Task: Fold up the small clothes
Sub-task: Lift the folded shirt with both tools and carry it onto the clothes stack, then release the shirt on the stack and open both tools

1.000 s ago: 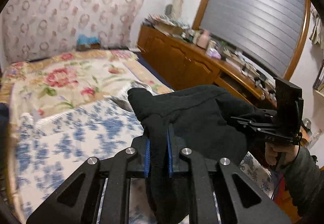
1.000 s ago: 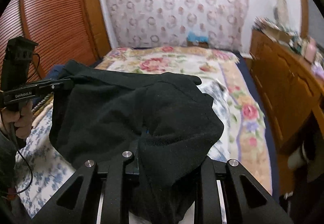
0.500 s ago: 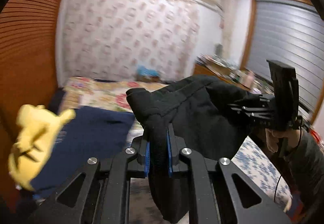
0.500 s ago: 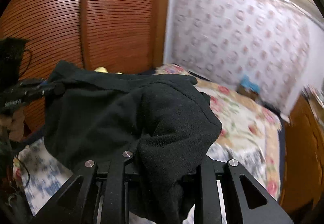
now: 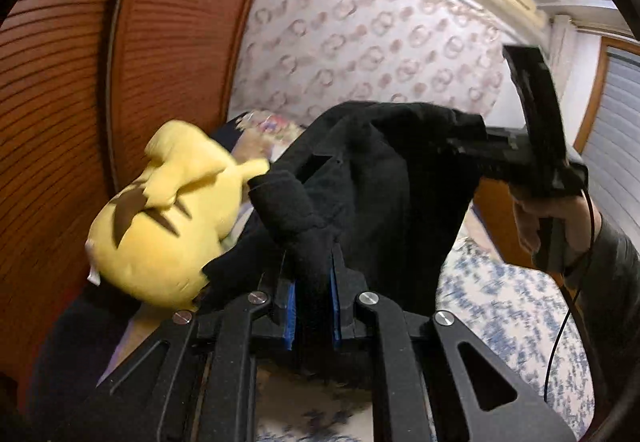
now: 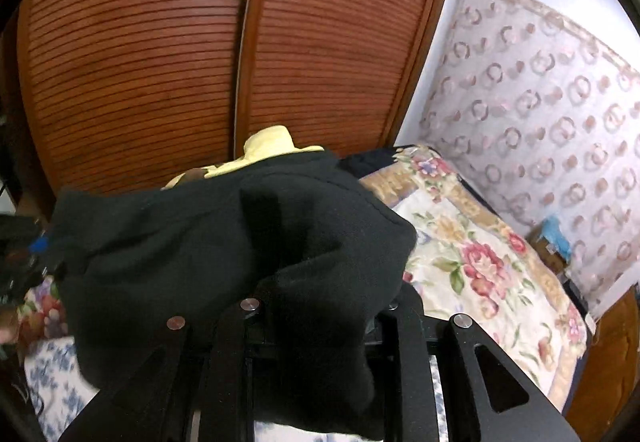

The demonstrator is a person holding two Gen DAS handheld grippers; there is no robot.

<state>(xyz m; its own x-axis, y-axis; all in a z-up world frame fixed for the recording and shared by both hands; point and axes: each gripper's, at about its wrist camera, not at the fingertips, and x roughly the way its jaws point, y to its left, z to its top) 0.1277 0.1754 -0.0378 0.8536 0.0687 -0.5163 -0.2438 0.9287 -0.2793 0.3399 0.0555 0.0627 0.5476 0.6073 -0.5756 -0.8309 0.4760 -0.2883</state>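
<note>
The left tool (image 5: 313,294) is clenched on a bunched edge of the black garment (image 5: 384,178), its blue pads pressing the cloth from both sides. The right tool (image 5: 460,148) grips the garment's far edge, so the cloth hangs stretched between the two above the bed (image 6: 472,254). Just beside the garment, toward the louvered wooden doors (image 6: 160,54), sits a yellow plush toy (image 5: 160,218), partly hidden behind the cloth in the right wrist view.
</note>
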